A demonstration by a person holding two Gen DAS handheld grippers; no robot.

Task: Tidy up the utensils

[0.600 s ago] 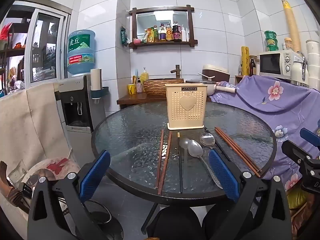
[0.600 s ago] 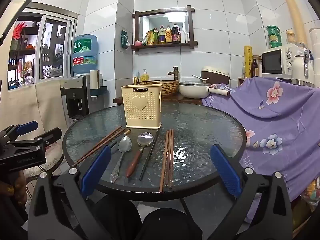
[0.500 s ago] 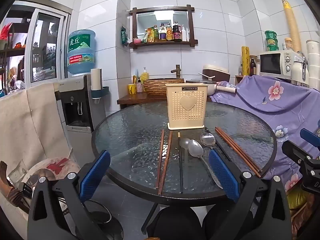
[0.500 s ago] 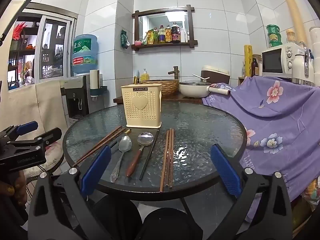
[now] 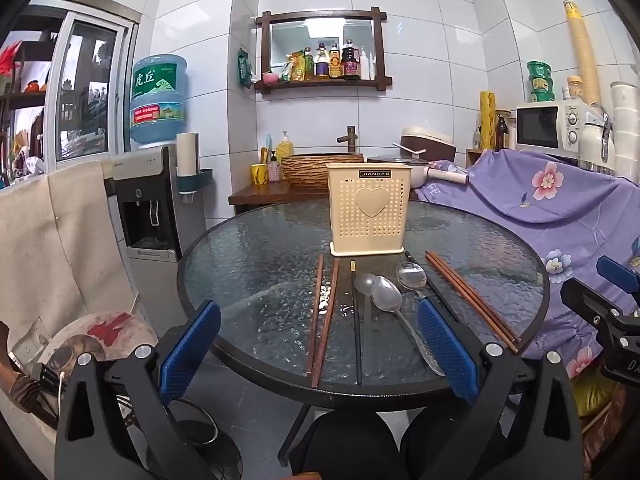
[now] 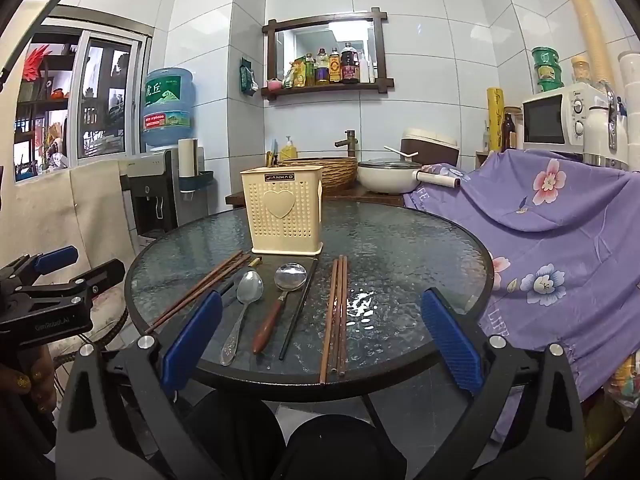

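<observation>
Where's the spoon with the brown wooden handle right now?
In the right wrist view, the wooden-handled spoon lies on the glass table, in front of the cream utensil holder, between the all-metal spoon and a black chopstick.

- Water dispenser (image 5: pixel 154 196) with blue bottle (image 5: pixel 159 100), left of table (image 5: pixel 248 248).
- Wall shelf (image 5: pixel 322 82) holding sauce bottles (image 5: pixel 332 65).
- Woven basin (image 5: pixel 320 168) under tap (image 5: pixel 350 138) behind table.
- White microwave (image 5: pixel 550 126) at right, above purple floral cloth (image 5: pixel 560 200).
- White pan (image 6: pixel 386 176) beside basin.

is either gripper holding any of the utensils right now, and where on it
Nothing is held. The left gripper and right gripper both stand open and empty, short of the spoons and chopsticks.
</observation>
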